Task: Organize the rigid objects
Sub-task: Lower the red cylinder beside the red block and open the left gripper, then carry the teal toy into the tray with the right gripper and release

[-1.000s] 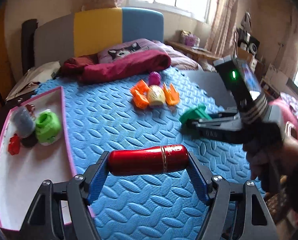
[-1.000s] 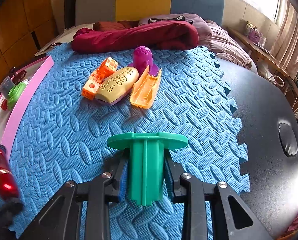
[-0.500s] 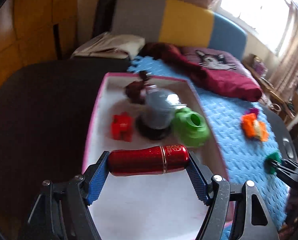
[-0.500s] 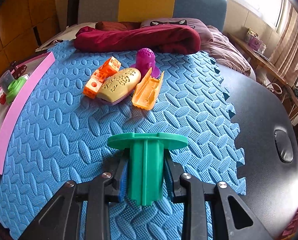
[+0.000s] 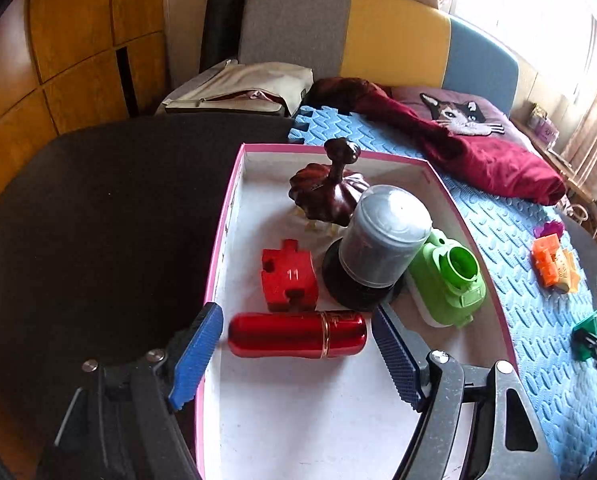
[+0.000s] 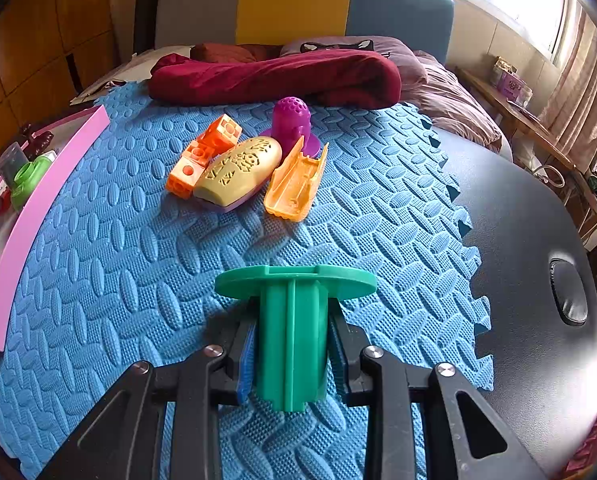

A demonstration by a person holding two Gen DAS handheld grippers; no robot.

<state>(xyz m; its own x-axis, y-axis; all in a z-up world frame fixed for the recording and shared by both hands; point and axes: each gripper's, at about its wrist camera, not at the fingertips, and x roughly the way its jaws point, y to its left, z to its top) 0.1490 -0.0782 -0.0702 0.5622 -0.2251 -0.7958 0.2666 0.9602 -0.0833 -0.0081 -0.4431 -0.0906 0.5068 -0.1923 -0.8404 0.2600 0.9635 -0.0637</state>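
Left gripper has just opened up — the red metallic tube now lies loose in the pink-rimmed box, dropped off. Right gripper is clamped on the green flanged piece over the blue foam mat — probably next.

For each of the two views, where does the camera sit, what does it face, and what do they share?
Left wrist: on the left hand-held gripper, looking down into the pink-rimmed tray; its blue pads stand clear of the red cylinder.
Right wrist: on the right hand-held gripper, facing the blue foam mat; shut on the green flanged piece.
Shared: tray, mat, green camera toy, orange blocks.
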